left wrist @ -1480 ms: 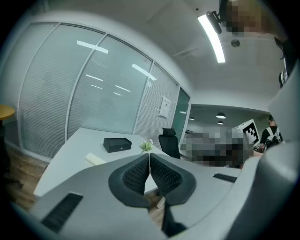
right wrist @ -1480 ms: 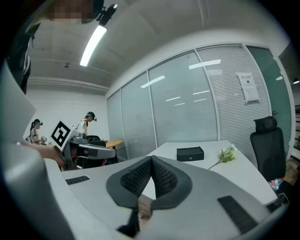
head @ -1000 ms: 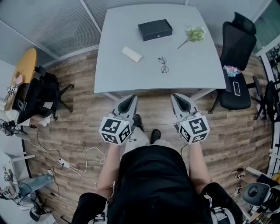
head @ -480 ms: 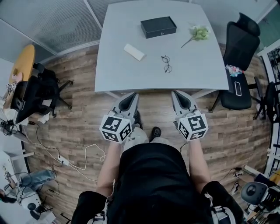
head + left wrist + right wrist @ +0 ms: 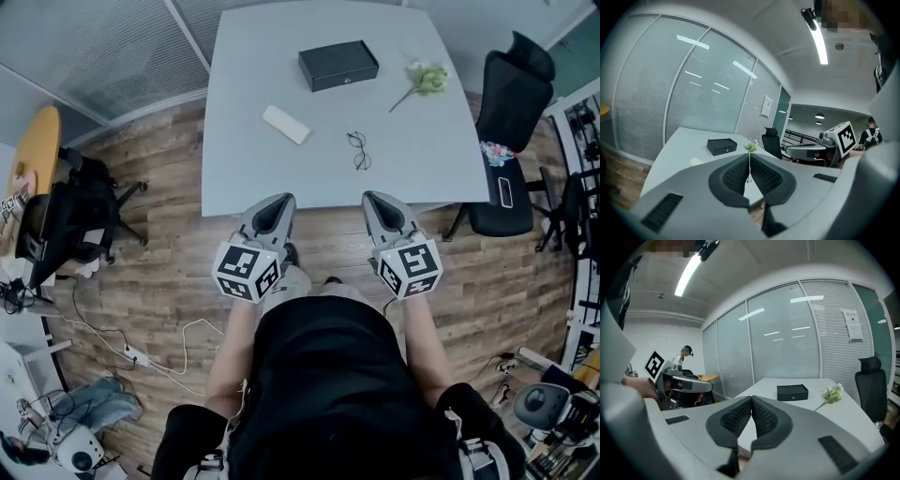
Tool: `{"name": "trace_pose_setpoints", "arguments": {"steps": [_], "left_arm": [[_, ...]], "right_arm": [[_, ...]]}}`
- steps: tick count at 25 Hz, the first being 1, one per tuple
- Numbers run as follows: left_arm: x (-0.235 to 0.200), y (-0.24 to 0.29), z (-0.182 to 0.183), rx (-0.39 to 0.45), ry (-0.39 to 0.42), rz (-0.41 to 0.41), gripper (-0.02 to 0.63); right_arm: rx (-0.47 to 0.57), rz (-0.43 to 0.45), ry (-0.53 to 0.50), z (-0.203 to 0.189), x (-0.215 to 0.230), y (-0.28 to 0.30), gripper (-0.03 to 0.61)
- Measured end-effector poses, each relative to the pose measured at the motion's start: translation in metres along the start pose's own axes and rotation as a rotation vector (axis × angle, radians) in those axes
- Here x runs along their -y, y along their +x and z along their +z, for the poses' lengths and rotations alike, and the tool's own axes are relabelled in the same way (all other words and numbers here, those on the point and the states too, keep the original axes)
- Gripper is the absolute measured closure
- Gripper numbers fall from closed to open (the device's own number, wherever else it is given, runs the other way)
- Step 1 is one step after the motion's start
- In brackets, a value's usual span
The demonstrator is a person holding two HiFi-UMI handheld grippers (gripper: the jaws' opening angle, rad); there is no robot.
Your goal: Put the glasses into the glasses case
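Both sets of jaws are closed and empty: left gripper and right gripper hang just short of the table's near edge. The glasses lie flat toward that edge, right of centre. The black glasses case looks closed, by the far edge, well apart. Likely risks: a hard pinch bends the thin frame or skids it off the near edge; the case slides if its lid is pried unbraced.

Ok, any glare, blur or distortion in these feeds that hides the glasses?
Head view: even light, glasses sharp but small, table edges bowed. Left gripper view: heavy fisheye, dark corners, ceiling light strip blown out. Right gripper view: same fisheye and glare; black case reads clearly.
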State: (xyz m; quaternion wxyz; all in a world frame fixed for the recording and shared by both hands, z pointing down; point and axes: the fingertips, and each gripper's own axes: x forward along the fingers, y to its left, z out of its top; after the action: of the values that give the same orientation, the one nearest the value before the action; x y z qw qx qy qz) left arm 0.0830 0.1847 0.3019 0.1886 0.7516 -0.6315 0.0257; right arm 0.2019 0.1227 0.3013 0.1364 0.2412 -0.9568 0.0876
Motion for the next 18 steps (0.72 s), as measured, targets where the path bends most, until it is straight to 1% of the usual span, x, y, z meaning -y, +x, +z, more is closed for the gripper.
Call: {"name": "trace_pose_setpoints", "arguments": {"steps": [5,10,18], "left_arm": [[-0.032,0.013,0.01,-0.014,0.004,-0.007,0.589],[-0.07,0.019,0.01,-0.041,-0.006,-0.012,0.589],[-0.122,0.037,0.007,-0.094,0.005,-0.055,0.589]], "right_arm": [[-0.023,0.001,0.0,0.007,-0.002,0.036,0.561],[-0.05,-0.006,-0.002,0.009,-0.009,0.073,0.561],[-0.096,-0.055,0.004,0.006,-0.015,0.125,0.561]]}}
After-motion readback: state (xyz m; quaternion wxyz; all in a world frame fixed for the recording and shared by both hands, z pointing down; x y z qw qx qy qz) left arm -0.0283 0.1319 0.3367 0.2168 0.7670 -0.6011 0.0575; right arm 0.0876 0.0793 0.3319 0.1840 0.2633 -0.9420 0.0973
